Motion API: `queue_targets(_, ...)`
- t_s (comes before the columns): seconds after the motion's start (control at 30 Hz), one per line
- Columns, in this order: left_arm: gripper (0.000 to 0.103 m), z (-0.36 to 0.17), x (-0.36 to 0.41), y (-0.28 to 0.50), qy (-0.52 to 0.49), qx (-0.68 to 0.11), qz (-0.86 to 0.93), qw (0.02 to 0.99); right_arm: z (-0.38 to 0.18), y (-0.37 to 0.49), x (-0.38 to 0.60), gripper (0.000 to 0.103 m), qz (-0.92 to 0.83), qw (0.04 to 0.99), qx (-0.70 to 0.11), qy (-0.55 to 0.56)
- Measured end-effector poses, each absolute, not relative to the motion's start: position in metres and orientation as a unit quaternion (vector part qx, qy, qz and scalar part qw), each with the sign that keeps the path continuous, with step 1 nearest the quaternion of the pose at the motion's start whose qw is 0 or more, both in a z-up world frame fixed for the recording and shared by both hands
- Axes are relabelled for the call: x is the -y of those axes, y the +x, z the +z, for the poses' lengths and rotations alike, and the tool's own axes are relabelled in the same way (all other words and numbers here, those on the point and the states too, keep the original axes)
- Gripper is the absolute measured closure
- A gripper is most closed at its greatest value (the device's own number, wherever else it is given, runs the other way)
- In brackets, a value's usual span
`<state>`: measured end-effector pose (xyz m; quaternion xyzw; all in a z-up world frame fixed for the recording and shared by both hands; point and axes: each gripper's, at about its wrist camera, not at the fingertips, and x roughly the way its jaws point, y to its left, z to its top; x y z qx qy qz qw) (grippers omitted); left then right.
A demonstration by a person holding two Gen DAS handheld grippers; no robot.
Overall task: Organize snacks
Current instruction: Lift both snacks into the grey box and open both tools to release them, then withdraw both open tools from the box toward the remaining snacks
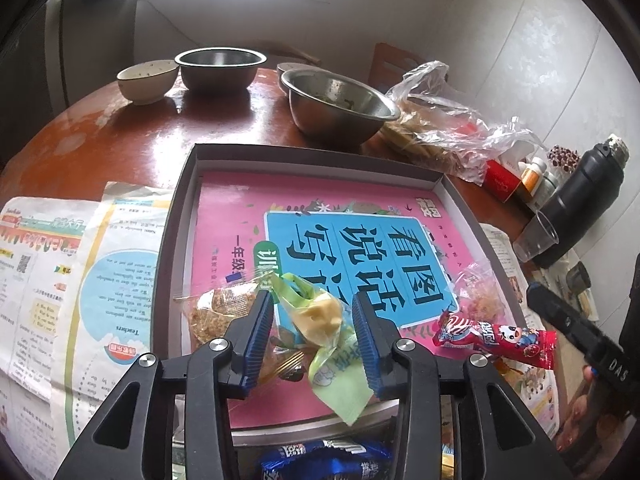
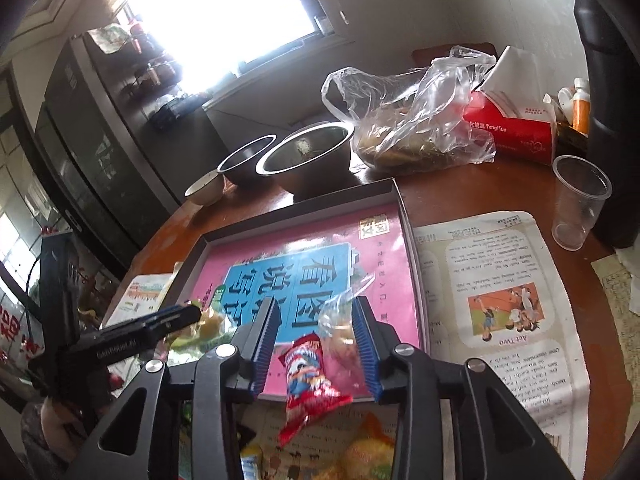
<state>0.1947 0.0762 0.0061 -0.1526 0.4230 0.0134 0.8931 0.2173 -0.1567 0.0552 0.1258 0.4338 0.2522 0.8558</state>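
Observation:
A shallow grey box lid (image 1: 182, 216) with a pink book in it lies on the round table; it also shows in the right wrist view (image 2: 408, 216). My left gripper (image 1: 314, 320) is open over the box's near edge, around a green-wrapped snack (image 1: 320, 320) without gripping it. A clear-wrapped floss cake (image 1: 218, 312) lies just left of it. A red stick snack (image 1: 500, 340) lies across the box's right near corner. My right gripper (image 2: 316, 336) is open, with the red stick snack (image 2: 308, 376) and a clear-wrapped cake (image 2: 340, 332) between its fingers.
Steel bowls (image 1: 340, 100) and a ceramic bowl (image 1: 146, 76) stand behind the box. A plastic bag of food (image 2: 412, 120), a red tissue box (image 2: 516, 132), a plastic cup (image 2: 580, 200) and a black flask (image 1: 576, 200) are at right. Newspapers (image 1: 60, 272) flank the box. More snacks (image 1: 324, 460) lie at the near edge.

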Motion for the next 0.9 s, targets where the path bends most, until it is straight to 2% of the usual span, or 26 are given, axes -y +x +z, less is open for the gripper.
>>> queue_targets(0.2, 0.056, 0.011, -0.08, 0.188, -0.156, -0.417, 0.014, 0.895, 0.053, 0.203, 0.157, 0.065, 0.253, 0.854, -0.442, 0.109)
queue_targets(0.43, 0.05, 0.017, -0.079, 0.177, -0.159, -0.413, 0.01, 0.897, 0.048, 0.191, 0.159, 0.059, 0.247, 0.854, -0.449, 0.09)
queue_targets(0.9, 0.049, 0.022, -0.083, 0.156, -0.156, -0.411, 0.013, 0.898, 0.043, 0.18, 0.156, 0.059, 0.241, 0.853, -0.457, 0.075)
